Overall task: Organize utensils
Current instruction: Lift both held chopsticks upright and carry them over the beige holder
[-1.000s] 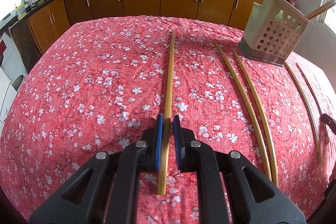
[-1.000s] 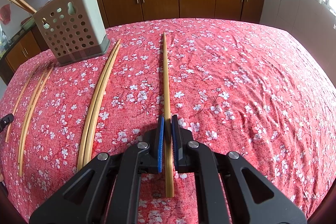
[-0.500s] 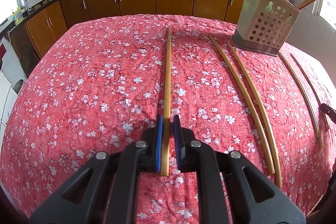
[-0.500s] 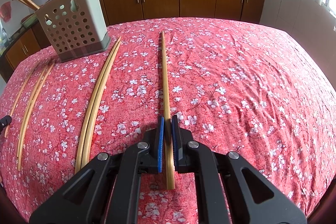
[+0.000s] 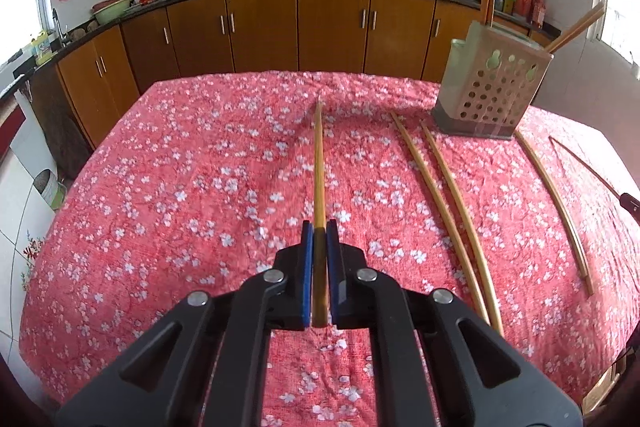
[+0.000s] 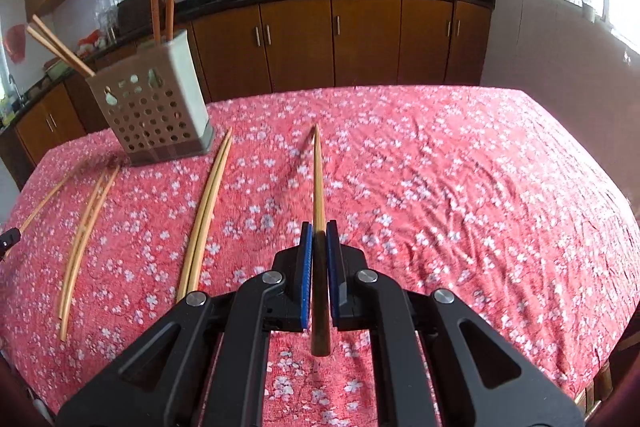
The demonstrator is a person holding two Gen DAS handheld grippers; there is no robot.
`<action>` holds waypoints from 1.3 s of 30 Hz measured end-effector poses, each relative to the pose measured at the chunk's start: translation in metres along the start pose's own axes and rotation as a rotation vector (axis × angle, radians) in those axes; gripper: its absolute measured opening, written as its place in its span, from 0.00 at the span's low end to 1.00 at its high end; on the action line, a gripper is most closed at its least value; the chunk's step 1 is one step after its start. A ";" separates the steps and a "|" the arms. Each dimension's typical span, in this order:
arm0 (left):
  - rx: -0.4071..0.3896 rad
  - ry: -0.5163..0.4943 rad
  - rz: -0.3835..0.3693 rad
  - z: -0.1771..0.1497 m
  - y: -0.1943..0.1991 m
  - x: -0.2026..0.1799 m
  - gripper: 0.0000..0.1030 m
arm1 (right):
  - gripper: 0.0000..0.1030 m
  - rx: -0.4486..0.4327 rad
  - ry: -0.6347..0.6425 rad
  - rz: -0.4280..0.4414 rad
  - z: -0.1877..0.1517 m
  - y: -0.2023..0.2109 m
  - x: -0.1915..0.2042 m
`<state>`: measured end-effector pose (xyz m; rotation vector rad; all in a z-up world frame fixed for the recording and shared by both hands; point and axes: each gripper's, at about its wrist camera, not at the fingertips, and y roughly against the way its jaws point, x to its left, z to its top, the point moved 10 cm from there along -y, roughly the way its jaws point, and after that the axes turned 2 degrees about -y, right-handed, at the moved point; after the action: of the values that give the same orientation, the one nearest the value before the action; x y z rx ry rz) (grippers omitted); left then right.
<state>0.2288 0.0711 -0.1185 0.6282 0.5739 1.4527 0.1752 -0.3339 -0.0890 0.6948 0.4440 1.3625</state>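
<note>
My left gripper [image 5: 319, 227] grips a bamboo chopstick [image 5: 319, 167] near its thick end, the jaws still closing tight on it; the stick points away, lifted off the cloth. My right gripper [image 6: 319, 227] is shut on a second chopstick [image 6: 318, 179], also held clear of the cloth with its shadow beside it. The grey perforated utensil holder [image 5: 494, 95] stands at the far right in the left wrist view and, as the holder [image 6: 154, 107], at the far left in the right wrist view. Several chopsticks stand in it.
Loose chopsticks lie on the red flowered tablecloth [image 5: 180, 187]: a pair [image 5: 444, 203] between the grippers, seen as a pair [image 6: 208, 203] on the right wrist view's left side, and more chopsticks [image 6: 86, 227] beyond. Kitchen cabinets [image 5: 260, 27] run behind the table.
Both grippers have risen with their chopsticks, which now hang above the cloth instead of lying on it. The holder and loose chopsticks have not moved.
</note>
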 end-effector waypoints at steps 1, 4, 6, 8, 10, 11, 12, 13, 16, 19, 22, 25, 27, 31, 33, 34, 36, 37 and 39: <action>-0.020 0.006 -0.004 0.007 0.006 0.000 0.08 | 0.08 -0.023 -0.005 0.003 0.007 0.007 0.000; -0.098 0.029 -0.015 0.029 0.030 0.001 0.08 | 0.08 -0.086 -0.024 0.015 0.029 0.024 -0.004; -0.152 0.049 -0.027 0.046 0.047 0.001 0.08 | 0.07 -0.126 -0.037 0.026 0.043 0.032 -0.003; -0.206 0.069 -0.035 0.063 0.065 0.002 0.08 | 0.07 -0.168 -0.050 0.042 0.056 0.042 -0.002; -0.248 0.086 -0.042 0.077 0.078 0.005 0.08 | 0.07 -0.195 -0.058 0.050 0.063 0.048 -0.002; -0.265 0.095 -0.043 0.084 0.083 0.006 0.08 | 0.07 -0.203 -0.061 0.052 0.067 0.049 -0.002; -0.278 0.101 -0.046 0.088 0.087 0.005 0.08 | 0.07 -0.208 -0.064 0.055 0.068 0.049 -0.002; -0.286 0.106 -0.050 0.091 0.091 0.006 0.07 | 0.07 -0.213 -0.068 0.058 0.070 0.049 -0.002; -0.307 0.105 -0.060 0.103 0.097 0.003 0.07 | 0.07 -0.231 -0.079 0.061 0.076 0.051 -0.003; -0.321 0.091 -0.059 0.109 0.100 0.000 0.07 | 0.07 -0.251 -0.091 0.068 0.082 0.053 -0.001; -0.327 0.085 -0.071 0.114 0.102 -0.004 0.07 | 0.07 -0.267 -0.100 0.081 0.090 0.058 0.002; -0.345 0.079 -0.097 0.124 0.108 -0.012 0.07 | 0.07 -0.290 -0.104 0.109 0.103 0.067 0.010; -0.363 0.072 -0.115 0.132 0.116 -0.020 0.07 | 0.07 -0.310 -0.102 0.133 0.112 0.075 0.017; -0.397 0.066 -0.172 0.148 0.131 -0.038 0.07 | 0.07 -0.363 -0.103 0.196 0.133 0.096 0.033; -0.423 0.059 -0.208 0.159 0.142 -0.052 0.07 | 0.07 -0.394 -0.107 0.236 0.145 0.108 0.042; -0.433 0.056 -0.220 0.163 0.147 -0.058 0.07 | 0.07 -0.408 -0.107 0.252 0.150 0.113 0.046; -0.462 0.043 -0.247 0.175 0.155 -0.074 0.07 | 0.07 -0.445 -0.107 0.283 0.162 0.126 0.056; -0.475 0.039 -0.255 0.180 0.157 -0.080 0.07 | 0.07 -0.461 -0.106 0.295 0.168 0.130 0.060; -0.502 0.031 -0.263 0.191 0.163 -0.092 0.07 | 0.07 -0.495 -0.101 0.319 0.180 0.140 0.069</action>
<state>0.2415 -0.0265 0.1300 0.1276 0.2825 1.2900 0.2037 -0.2926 0.1435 0.4287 -0.0957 1.6477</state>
